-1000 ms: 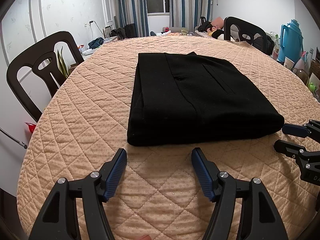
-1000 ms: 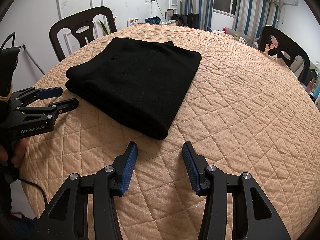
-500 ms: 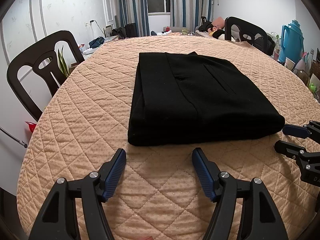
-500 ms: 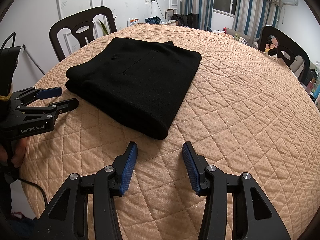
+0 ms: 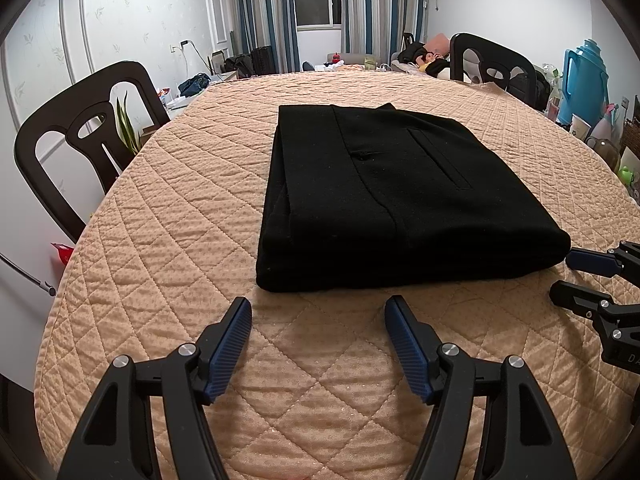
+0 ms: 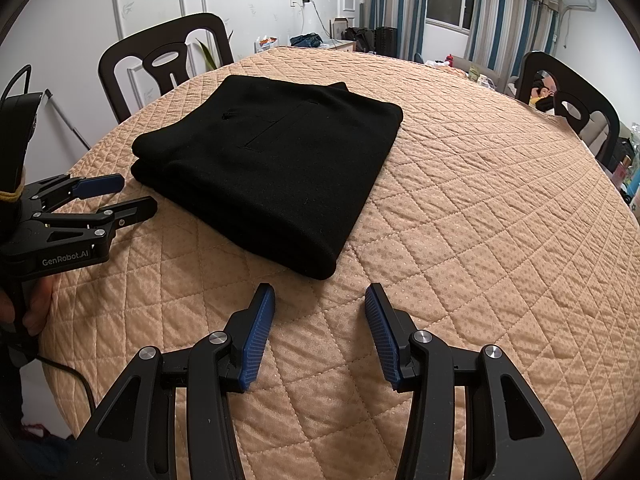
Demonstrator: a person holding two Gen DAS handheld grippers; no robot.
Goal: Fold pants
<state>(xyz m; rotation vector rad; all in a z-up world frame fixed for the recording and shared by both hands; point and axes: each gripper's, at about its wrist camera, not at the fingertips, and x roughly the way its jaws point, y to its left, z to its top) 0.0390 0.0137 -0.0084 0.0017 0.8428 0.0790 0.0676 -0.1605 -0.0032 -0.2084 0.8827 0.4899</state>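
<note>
- Both jaws stand apart with nothing between them: the left gripper [image 5: 318, 308] and the right gripper [image 6: 320, 294] each show two blue ribbed pads spread wide over bare quilted cloth.
- Black pants [image 5: 392, 196] lie folded into a thick, neat rectangle on the surface [image 5: 168, 240], which is round and covered with a peach quilted cloth stitched in diamonds.
- From the left wrist view, the folded edge of the pants sits just beyond the left gripper's fingertips, not touching them. A pocket slit and a small buttonhole show on the top layer.
- From the right wrist view, the nearest corner of the pants [image 6: 276, 168] lies just ahead of the right gripper, slightly to its left, again with a gap of bare cloth.
- The left gripper also appears in the right wrist view [image 6: 120, 196], at the left edge, level with the near side of the pants and close to it without contact. A hand [image 6: 36, 300] grips its handle below.
- The right gripper's fingertips show at the right edge of the left wrist view [image 5: 568, 276], just beside the pants' near right corner.
- Dark chairs [image 5: 80, 128] stand around the surface. A blue jug [image 5: 586, 76] stands at the far right, and striped curtains [image 5: 256, 12] frame a window at the back.
</note>
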